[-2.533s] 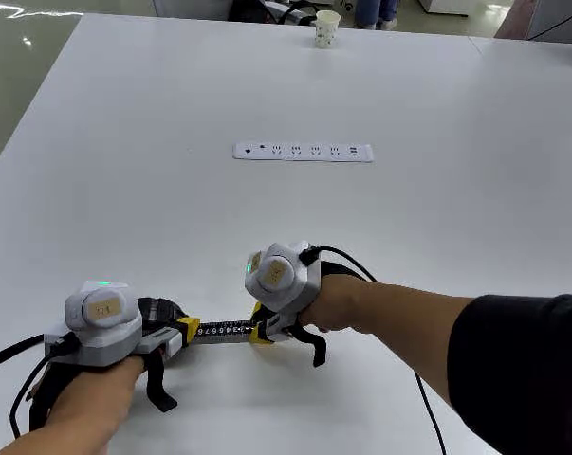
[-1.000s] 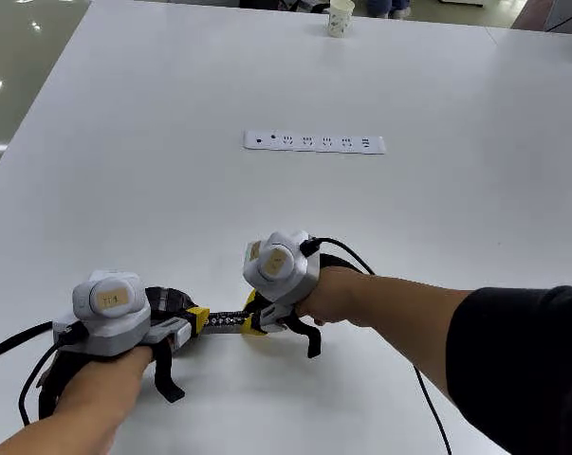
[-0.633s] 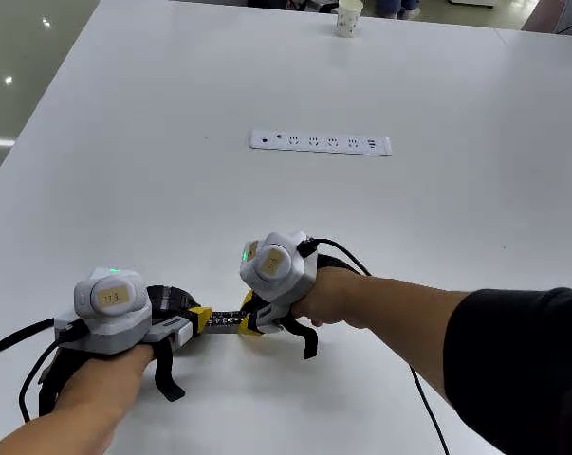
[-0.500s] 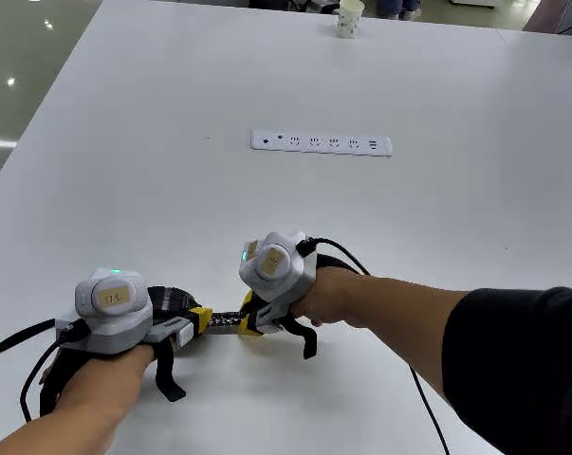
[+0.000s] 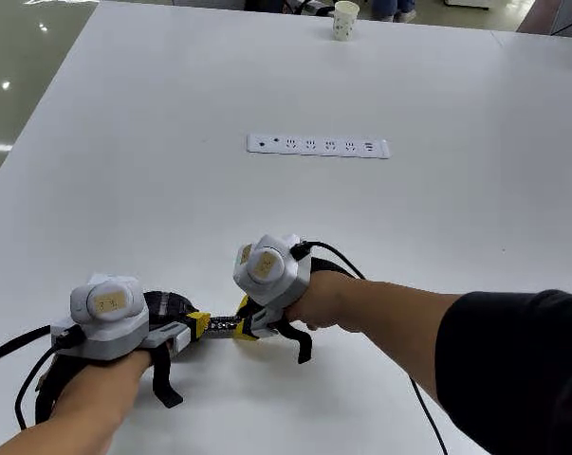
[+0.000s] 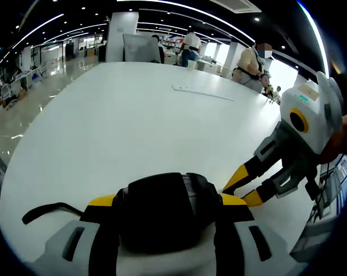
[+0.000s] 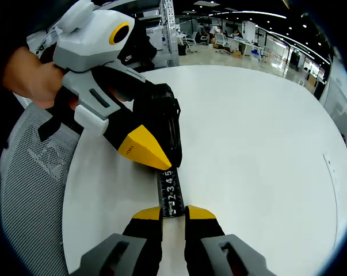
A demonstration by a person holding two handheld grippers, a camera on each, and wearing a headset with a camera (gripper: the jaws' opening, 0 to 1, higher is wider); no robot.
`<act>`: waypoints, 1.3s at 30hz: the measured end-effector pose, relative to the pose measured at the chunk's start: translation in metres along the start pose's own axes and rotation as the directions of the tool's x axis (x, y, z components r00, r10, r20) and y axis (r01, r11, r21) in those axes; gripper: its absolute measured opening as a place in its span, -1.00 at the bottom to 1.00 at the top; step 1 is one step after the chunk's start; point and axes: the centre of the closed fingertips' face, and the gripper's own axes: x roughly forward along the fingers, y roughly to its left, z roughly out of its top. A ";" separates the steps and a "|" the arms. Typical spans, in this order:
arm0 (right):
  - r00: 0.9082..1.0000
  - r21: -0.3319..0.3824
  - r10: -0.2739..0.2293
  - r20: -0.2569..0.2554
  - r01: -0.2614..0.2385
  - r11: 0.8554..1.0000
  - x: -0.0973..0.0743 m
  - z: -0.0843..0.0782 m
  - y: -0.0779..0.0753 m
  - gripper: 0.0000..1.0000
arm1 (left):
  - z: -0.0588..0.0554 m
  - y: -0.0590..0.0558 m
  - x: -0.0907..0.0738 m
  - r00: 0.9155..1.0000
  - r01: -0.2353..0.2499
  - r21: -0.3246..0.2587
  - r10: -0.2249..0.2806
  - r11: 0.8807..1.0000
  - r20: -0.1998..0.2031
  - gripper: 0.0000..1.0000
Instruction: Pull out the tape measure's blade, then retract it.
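While the left gripper (image 5: 193, 325) is clamping the black tape measure (image 5: 168, 307) between its yellow-tipped jaws, the right gripper (image 5: 240, 328) is pinching the end of the blade (image 5: 219, 324). The blade is sticking out only a short way toward 3 o'clock from the case. Both grippers are working low over the white table (image 5: 172, 142), around 7 o'clock in the head view, near its front edge.

Seen from the left gripper view, the tape measure (image 6: 164, 210) is sitting squeezed between the 2 yellow pads (image 6: 102, 201). The jaws are closing down to the width of the case, and the right gripper (image 6: 248, 188) is reaching in from 3 o'clock.

Seen from the right gripper view, the 2 jaws are standing almost together, gripping the blade (image 7: 170, 192) at its tip. The numerals 2, 3, 4 and 5 are showing between the jaws and the case (image 7: 164, 123) at 12 o'clock.

A white power strip (image 5: 318, 146) is lying well apart at 12 o'clock from the grippers. A paper cup (image 5: 345, 19) is standing beyond it near the far edge.
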 end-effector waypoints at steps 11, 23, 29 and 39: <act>1.000 0.006 -0.009 0.013 0.008 1.000 0.003 0.004 0.003 -0.79 | 0.000 -0.001 0.000 1.000 0.015 0.001 -0.015 1.000 -0.006 0.25; 0.999 0.019 -0.009 0.031 0.008 1.000 0.005 0.010 0.004 -0.79 | -0.001 0.000 0.001 1.000 0.025 -0.006 -0.025 1.000 -0.017 0.25; 0.999 0.023 -0.009 0.037 0.008 1.000 0.006 0.011 0.004 -0.79 | -0.001 0.000 0.001 1.000 0.026 -0.009 -0.026 1.000 -0.017 0.25; 0.999 0.028 -0.011 0.042 0.010 1.000 0.008 0.012 0.003 -0.79 | -0.001 -0.001 -0.001 0.999 0.028 -0.015 -0.029 0.999 -0.017 0.25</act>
